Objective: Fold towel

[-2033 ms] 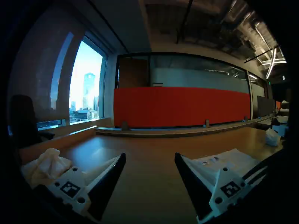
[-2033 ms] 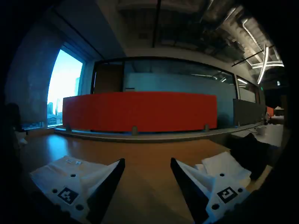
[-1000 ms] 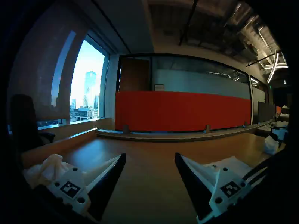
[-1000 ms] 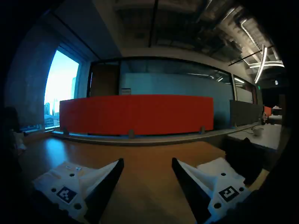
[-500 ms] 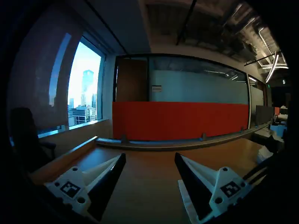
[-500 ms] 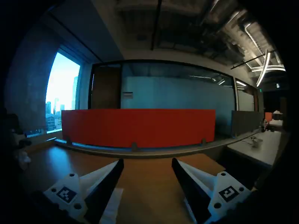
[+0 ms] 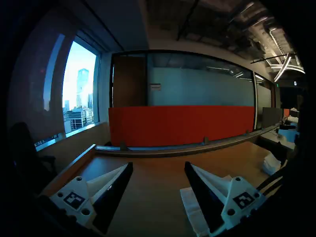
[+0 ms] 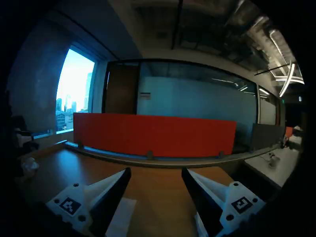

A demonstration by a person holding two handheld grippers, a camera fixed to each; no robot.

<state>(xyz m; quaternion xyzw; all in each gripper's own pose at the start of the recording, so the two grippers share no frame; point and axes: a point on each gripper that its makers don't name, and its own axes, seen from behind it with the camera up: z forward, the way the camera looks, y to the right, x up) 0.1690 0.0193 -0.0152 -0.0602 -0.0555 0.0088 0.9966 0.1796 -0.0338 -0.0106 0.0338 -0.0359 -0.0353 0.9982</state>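
Towel (image 7: 191,207): white, flat on wooden table (image 7: 158,197), mostly covered by the fingers, its edges cut off low in both views. Left gripper (image 7: 158,164) and right gripper (image 8: 155,170) level above the table, jaws wide apart, holding nothing. Left gripper view: folded white stack (image 7: 270,164), far right. Right gripper view: towel strip (image 8: 122,219); crumpled cloth (image 8: 29,166), indistinct, left.

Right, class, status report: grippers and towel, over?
Left gripper open, right gripper open. Towel lies on desk beneath both, ungripped. No obstruction seen.

Wood desk (image 7: 158,193); red partition (image 7: 181,125); bright window (image 7: 79,94).
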